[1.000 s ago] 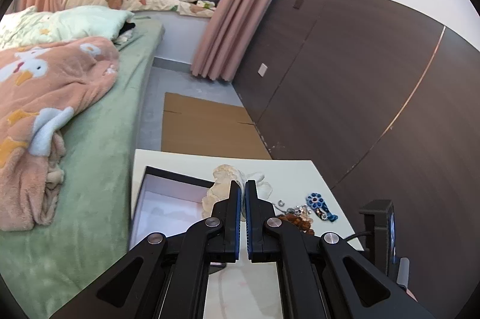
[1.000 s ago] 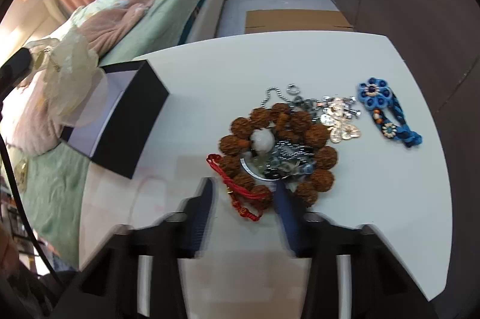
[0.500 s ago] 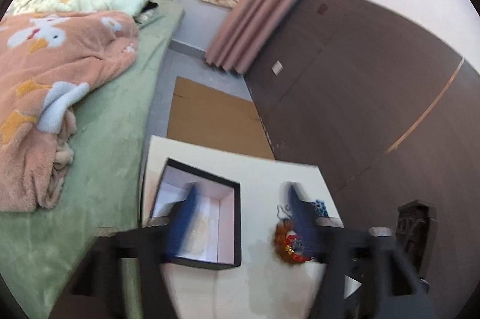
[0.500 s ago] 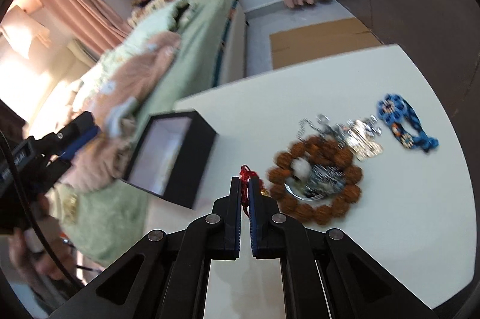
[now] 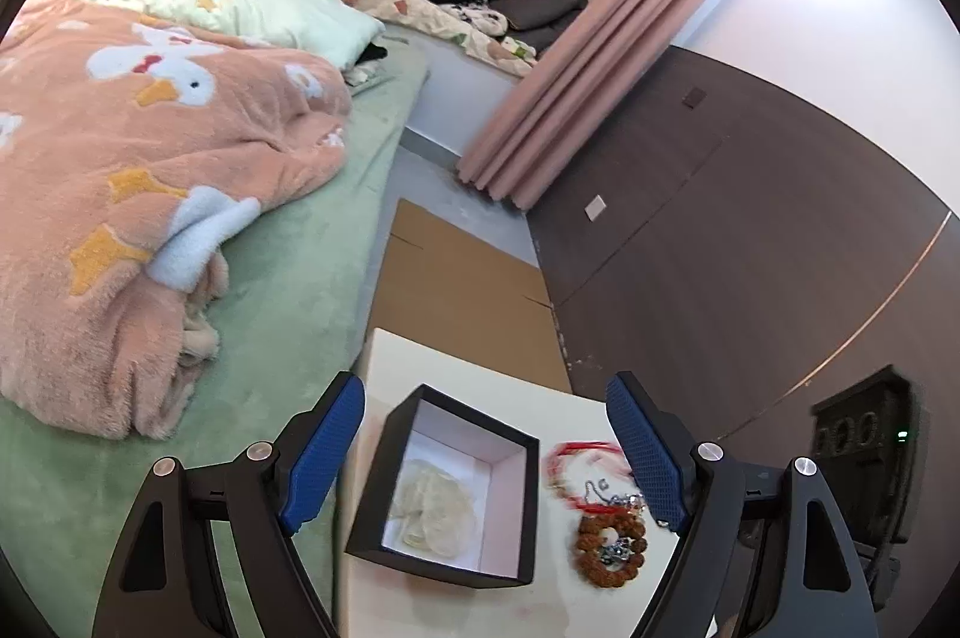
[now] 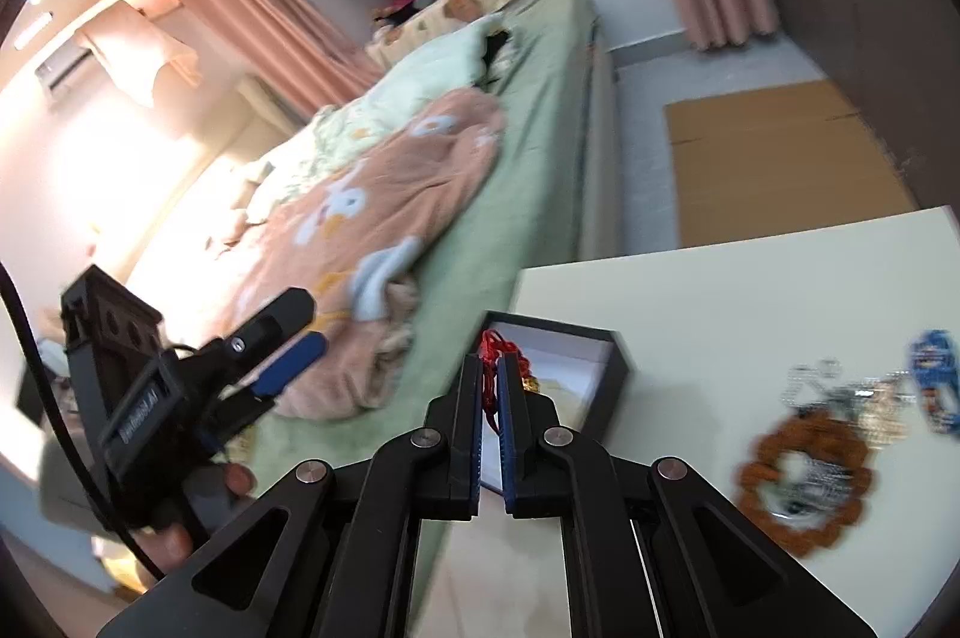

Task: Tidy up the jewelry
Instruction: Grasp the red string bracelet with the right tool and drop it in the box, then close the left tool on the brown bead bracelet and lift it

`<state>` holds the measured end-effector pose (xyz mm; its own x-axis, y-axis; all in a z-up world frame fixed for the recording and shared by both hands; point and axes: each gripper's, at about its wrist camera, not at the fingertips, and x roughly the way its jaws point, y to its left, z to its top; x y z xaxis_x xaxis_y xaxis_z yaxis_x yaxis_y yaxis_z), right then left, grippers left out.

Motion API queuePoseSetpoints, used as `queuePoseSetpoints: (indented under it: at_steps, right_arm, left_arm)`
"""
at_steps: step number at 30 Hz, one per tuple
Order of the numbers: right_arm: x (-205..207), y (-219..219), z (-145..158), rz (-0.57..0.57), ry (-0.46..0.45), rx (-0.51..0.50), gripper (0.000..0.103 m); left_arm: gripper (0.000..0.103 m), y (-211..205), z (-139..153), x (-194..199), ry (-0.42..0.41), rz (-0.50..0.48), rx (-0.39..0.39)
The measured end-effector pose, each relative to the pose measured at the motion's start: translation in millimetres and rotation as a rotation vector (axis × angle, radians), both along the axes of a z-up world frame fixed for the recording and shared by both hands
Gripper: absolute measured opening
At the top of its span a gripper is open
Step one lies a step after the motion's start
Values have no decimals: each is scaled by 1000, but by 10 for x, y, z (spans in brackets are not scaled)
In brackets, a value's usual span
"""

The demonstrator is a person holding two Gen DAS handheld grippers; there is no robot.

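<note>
**Red cord on its way to the box**

Your right claw (image 6: pixel 492 392) is clamped on the red cord (image 6: pixel 493 345), held over the black box (image 6: pixel 618 368). One pale pouch (image 5: pixel 433 503) already lies inside. The brown bead bracelet (image 6: pixel 804 482), chains (image 6: pixel 834 386) and blue beaded piece (image 6: pixel 933 380) wait on the worktop (image 6: pixel 750 290). Your left claw (image 5: pixel 483 452) hangs spread apart, holding nothing. Most sorting remains, I judge.

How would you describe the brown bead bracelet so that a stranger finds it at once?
On the white table, look right of the black box. The brown bead bracelet is a ring of large rough reddish-brown beads with silver chain piled inside, unlike the red cord beyond it.
</note>
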<state>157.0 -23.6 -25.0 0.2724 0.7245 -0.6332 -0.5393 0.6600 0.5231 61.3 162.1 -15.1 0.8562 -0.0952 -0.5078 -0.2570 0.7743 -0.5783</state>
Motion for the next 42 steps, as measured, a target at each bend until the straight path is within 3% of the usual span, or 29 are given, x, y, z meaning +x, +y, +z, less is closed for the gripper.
queuePoseSetpoints:
  at_steps: [1, 3, 11, 21, 26, 30, 38, 42]
  right_arm:
    - [31, 29, -58, 12, 21, 10, 33]
    - [78, -6, -211, -13, 65, 10, 62]
    - [252, -770, -282, -247, 102, -24, 64]
    - [389, -1691, -101, -500, 83, -43, 65]
    - [398, -1869, -110, -525, 95, -87, 64]
    - [379, -2010, -135, -522, 114, -97, 64]
    - [474, -2297, -304, -545, 177, -163, 64]
    - [488, -2446, -367, -567, 206, -171, 64]
  left_arm:
    - [83, -4, -12, 3, 4, 2, -2]
    - [83, -23, -30, 21, 10, 3, 1]
    - [83, -384, -57, 176, 9, -76, 20]
    - [83, -1037, -83, 376, 15, -216, 109]
    - [83, -1342, -139, 484, 34, -277, 180]
    - [74, -1536, -222, 560, 62, -333, 204]
    - [49, -1923, -587, 777, 215, -441, 279]
    - [47, -2033, -755, 821, 292, -468, 298]
